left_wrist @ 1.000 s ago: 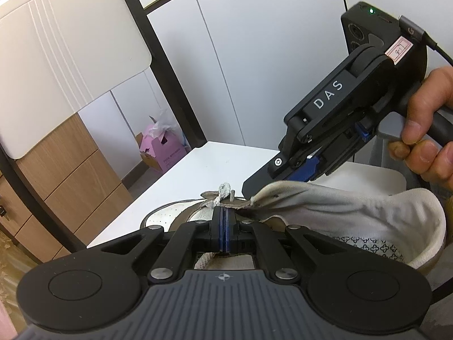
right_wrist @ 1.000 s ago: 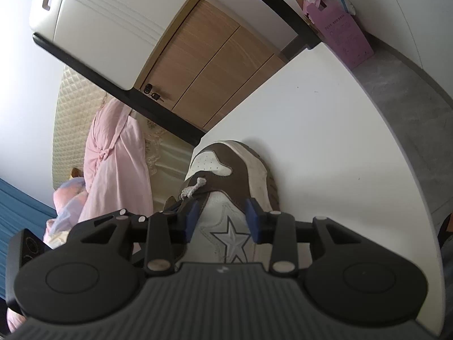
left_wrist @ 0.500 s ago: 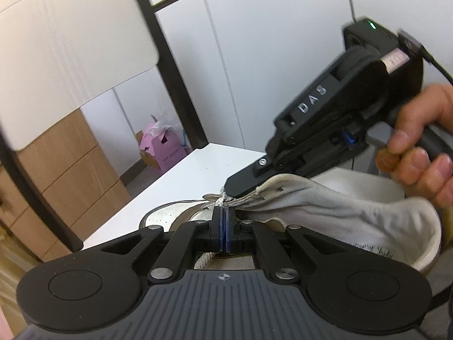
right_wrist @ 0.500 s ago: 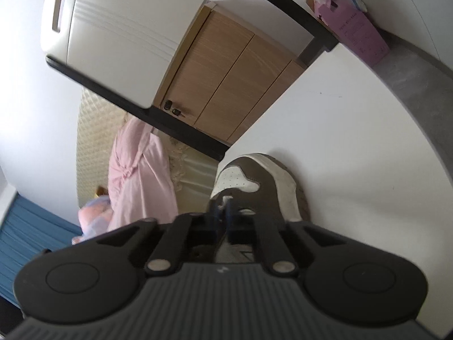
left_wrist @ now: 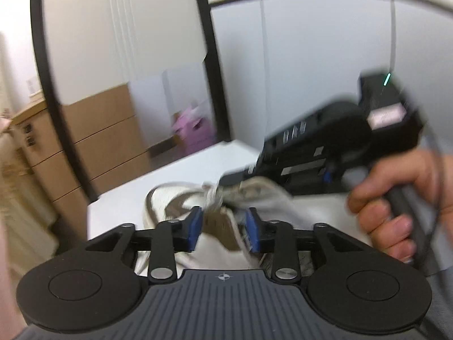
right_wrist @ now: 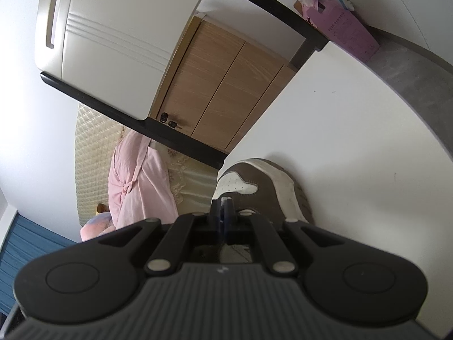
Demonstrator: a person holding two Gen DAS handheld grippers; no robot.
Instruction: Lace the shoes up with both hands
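Opening L gripper [left_wrist: 222,228] over shoe [left_wrist: 215,243]; R gripper [right_wrist: 225,212] pinching lace [right_wrist: 225,199].

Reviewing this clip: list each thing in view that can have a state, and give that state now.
left tool: jaws opening, pads apart, nothing pinched between them
right tool: shut on lace end
lace end: a pale tip shows between the right tool's pads
shoe: resting on the white table, lacing unfinished
drawer cabinet: closed
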